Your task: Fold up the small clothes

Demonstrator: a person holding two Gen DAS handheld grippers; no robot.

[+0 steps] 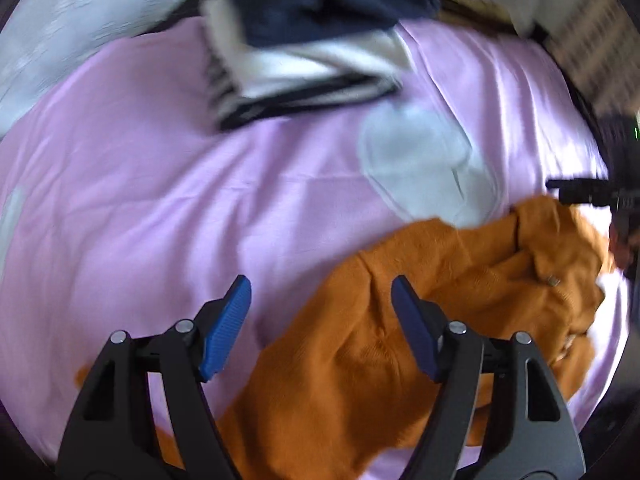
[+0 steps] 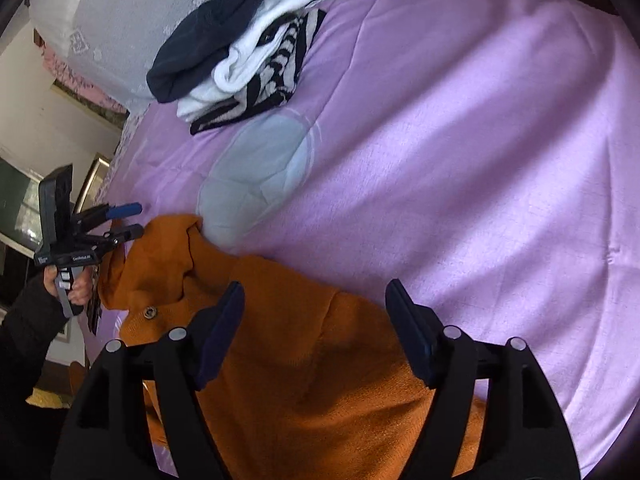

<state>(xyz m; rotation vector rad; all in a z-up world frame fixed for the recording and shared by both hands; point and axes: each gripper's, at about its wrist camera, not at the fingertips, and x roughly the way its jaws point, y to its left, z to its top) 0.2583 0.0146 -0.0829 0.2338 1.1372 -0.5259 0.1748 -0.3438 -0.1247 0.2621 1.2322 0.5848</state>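
Right wrist view: orange garment [image 2: 304, 344] lies beneath the gaping, empty right gripper [image 2: 316, 300].

Bedsheet [image 2: 460, 152] is lilac/pale purple w/ a pale blue-grey rounded print [image 2: 256, 176] on it. Rumpled garment [image 2: 304, 340] is burnt orange, plain knit, w/ a small metal-coloured button [image 2: 151, 313].

Stack at the far end: navy item [image 2: 208, 40] on top, white item [image 2: 260, 56] under it, black & white striped item [image 2: 276, 80] at the bottom.

Pillow [image 2: 112, 16] is light grey w/ a paler floral pattern.

Left gripper [image 1: 322, 300]: black frame, bright blue ribbed pads, silver pins. Right gripper [image 2: 314, 300]: black frame, pads look dark navy in shadow.

Sleeve [image 2: 28, 320] of the person is black.
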